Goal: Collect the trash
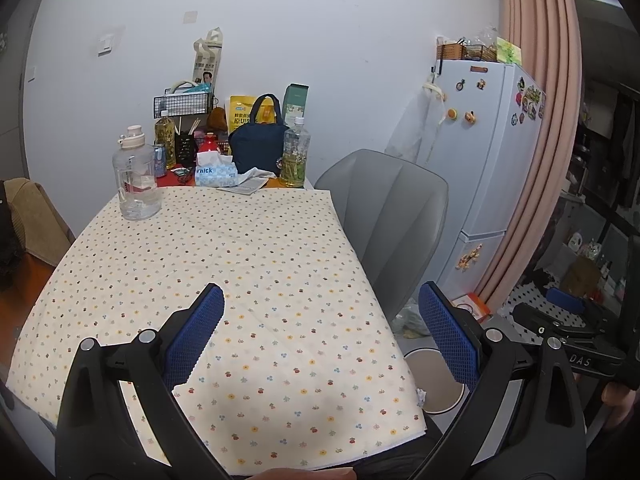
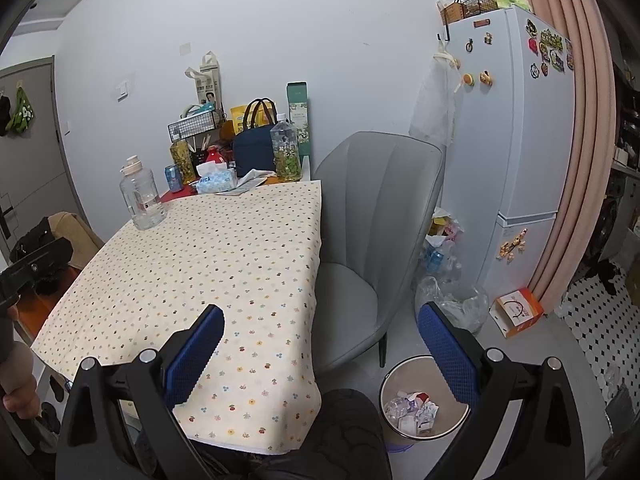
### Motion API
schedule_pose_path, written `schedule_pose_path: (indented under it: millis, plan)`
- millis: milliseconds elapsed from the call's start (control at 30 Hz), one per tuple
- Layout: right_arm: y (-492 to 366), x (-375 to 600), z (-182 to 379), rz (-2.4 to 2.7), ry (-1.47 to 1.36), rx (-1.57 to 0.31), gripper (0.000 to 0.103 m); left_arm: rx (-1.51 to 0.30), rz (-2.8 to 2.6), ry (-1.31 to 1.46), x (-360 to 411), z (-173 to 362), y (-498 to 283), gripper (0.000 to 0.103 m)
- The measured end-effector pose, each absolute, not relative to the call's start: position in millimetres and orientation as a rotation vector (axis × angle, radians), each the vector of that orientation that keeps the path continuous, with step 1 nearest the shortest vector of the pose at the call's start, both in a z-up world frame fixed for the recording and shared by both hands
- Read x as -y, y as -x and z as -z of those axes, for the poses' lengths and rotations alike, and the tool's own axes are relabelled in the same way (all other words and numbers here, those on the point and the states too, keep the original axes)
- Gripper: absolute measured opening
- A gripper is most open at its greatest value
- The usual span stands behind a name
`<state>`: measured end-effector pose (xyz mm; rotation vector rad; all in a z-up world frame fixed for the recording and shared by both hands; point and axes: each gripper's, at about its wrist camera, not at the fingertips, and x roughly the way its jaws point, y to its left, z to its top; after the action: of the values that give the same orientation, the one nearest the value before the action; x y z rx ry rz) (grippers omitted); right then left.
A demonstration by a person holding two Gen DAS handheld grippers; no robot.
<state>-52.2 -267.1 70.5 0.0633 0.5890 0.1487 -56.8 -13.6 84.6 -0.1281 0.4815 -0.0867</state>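
A round white waste bin [image 2: 424,400] stands on the floor right of the table and holds crumpled paper and plastic [image 2: 412,410]. In the left wrist view only part of the bin [image 1: 434,384] shows past the table corner. My left gripper [image 1: 322,328] hangs open above the near part of the flower-print tablecloth [image 1: 224,264], with nothing between its blue pads [image 1: 192,340]. My right gripper [image 2: 320,344] is also open and holds nothing; it hovers over the table's near right corner, its right finger [image 2: 448,356] over the bin's rim.
A grey chair [image 2: 372,232] stands right of the table. At the table's far end are a clear jug [image 1: 136,176], tissue box [image 1: 214,174], bottles, navy bag [image 1: 258,144] and wire basket. Fridge [image 2: 516,152], pink curtain, plastic bags [image 2: 452,296] and an orange box [image 2: 518,312] fill the right side.
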Motion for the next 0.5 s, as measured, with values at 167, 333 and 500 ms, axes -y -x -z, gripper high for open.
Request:
schedule_pose_path:
  millis: [167, 333, 500]
  plan:
    - [51.7, 268.3, -69.8, -0.150, -0.059, -0.590, 0.095, -0.486, 0.087, 0.132, 13.5, -82.9, 55.2, 0.097]
    - [51.8, 269.6, -68.8, -0.144, -0.065, -0.595, 0.095, -0.489, 0.088, 0.131, 14.9, -81.0, 55.4, 0.097]
    - [51.6, 269.0, -68.8, -0.147, -0.061, -0.593, 0.095, -0.486, 0.088, 0.136, 15.3, -81.5, 56.2, 0.097]
